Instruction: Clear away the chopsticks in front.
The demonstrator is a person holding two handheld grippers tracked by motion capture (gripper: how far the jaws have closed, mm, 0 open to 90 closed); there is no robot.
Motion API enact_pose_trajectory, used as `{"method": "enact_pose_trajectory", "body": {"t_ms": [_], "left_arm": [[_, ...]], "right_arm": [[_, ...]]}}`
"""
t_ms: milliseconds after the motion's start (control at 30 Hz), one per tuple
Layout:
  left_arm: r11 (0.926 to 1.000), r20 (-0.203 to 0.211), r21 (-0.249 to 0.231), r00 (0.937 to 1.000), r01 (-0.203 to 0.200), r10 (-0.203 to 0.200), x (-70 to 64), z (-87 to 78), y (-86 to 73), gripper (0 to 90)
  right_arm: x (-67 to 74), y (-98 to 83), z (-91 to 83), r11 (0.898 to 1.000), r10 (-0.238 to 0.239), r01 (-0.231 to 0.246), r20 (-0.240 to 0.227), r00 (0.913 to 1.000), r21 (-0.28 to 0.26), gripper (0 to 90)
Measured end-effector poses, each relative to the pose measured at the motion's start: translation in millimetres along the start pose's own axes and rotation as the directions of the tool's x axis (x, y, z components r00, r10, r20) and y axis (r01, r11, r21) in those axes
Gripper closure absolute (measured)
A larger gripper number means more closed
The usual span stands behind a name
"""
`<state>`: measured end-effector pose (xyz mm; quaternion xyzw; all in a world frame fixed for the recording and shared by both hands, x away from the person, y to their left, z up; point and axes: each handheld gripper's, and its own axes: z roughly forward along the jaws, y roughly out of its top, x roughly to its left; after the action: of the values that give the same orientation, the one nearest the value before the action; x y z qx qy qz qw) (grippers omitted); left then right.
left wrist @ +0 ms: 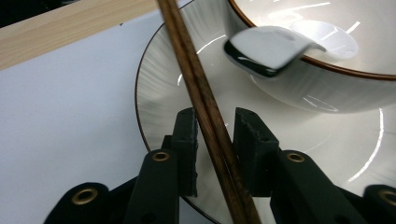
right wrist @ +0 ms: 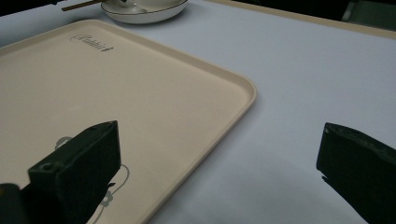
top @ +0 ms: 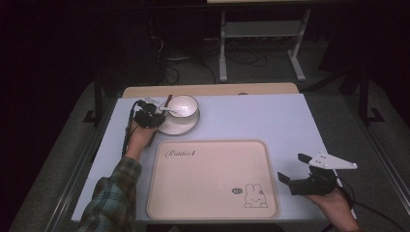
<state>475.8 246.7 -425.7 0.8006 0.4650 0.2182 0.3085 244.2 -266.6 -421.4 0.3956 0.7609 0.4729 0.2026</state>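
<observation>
**Wooden handle between narrowed left jaws**

Seen at the far left of the table: a white cup with a thin brown rim, standing on a matching saucer, also brown-edged and glossy. Resting in the cup, a spoon with a pale, shiny bowl hooked over the rim and a long, slim handle of dark reddish-brown wood, grain visible, slanting out over the saucer toward the left.

Left gripper poised over the saucer's near edge, jaws drawn in close on either side of the handle; left pad just beside the wood, right pad with a sliver of gap; a firm press not yet evident.

Right gripper held low over the bare table surface, just right of the beige tray, jaws spread wide with nothing between them. Tray printed with a script logo at top left and a rabbit drawing at the lower right corner.
</observation>
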Motion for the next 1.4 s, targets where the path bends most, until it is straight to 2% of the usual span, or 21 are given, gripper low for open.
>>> {"method": "enact_pose_trajectory", "body": {"t_ms": [67, 133, 267, 400, 533, 833, 867, 967, 1067, 1267, 1400], "left_arm": [[1.0000, 0.003, 0.006, 1.0000, -0.004, 0.004, 2.3, 2.6, 0.4, 71.6], [1.0000, 0.012, -0.003, 0.9999, 0.007, -0.007, 4.6, 4.9, 0.3, 73.2], [0.9999, 0.020, -0.014, 0.9998, 0.002, -0.001, 7.0, 7.4, 1.2, 77.0], [1.0000, 0.025, -0.007, 0.9997, -0.002, 0.002, 7.3, 8.8, 3.2, 77.3], [0.9998, 0.038, 0.003, 0.9990, -0.022, 0.022, 5.6, 11.1, 7.2, 77.9], [0.9997, 0.058, 0.009, 0.9981, -0.022, 0.021, 6.4, 11.6, 8.6, 77.4], [0.9996, 0.060, 0.012, 0.9979, -0.024, 0.023, 7.3, 10.4, 8.3, 75.0], [0.9999, 0.071, 0.009, 0.9974, -0.005, 0.004, 11.4, 4.7, 6.5, 71.3], [0.9996, 0.094, -0.020, 0.9954, 0.019, -0.017, 15.5, -5.6, 2.6, 68.9], [0.9965, 0.123, -0.069, 0.9916, 0.047, -0.038, 23.0, -34.4, -11.4, 69.2], [0.9938, 0.135, -0.084, 0.9889, 0.073, -0.061, 25.8, -48.0, -24.5, 72.8]], "right_arm": [[-0.1, -0.1, -0.2, 1.000, 0.002, -0.002, 0.000, 1.0000, -0.001, 0.0], [-0.6, -0.3, 0.2, 1.000, 0.002, -0.002, -0.002, 1.0000, 0.001, 0.0], [-1.0, -0.9, 0.6, 1.000, 0.001, -0.001, -0.003, 1.0000, 0.006, 0.0], [-1.3, -1.1, 0.7, 1.000, 0.003, -0.003, -0.004, 1.0000, 0.008, 0.0], [-1.3, -1.3, 0.9, 1.000, 0.002, -0.002, -0.005, 1.0000, 0.009, 0.0], [-1.7, -1.5, 0.2, 1.000, 0.004, -0.004, -0.005, 1.0000, 0.007, 0.0], [-1.7, -1.6, 0.0, 1.000, 0.003, -0.003, -0.005, 1.0000, 0.005, 0.0], [-1.6, -1.7, -0.3, 1.000, 0.005, -0.005, -0.004, 1.0000, 0.005, 0.0], [-1.6, -1.7, -0.2, 1.000, 0.004, -0.004, -0.005, 1.0000, 0.005, 0.0], [-1.0, -1.6, -0.4, 1.000, 0.003, -0.003, -0.005, 1.0000, 0.007, 0.0], [-0.5, -1.4, 0.4, 1.000, -0.002, 0.002, -0.005, 1.0000, 0.007, 0.0]]}}
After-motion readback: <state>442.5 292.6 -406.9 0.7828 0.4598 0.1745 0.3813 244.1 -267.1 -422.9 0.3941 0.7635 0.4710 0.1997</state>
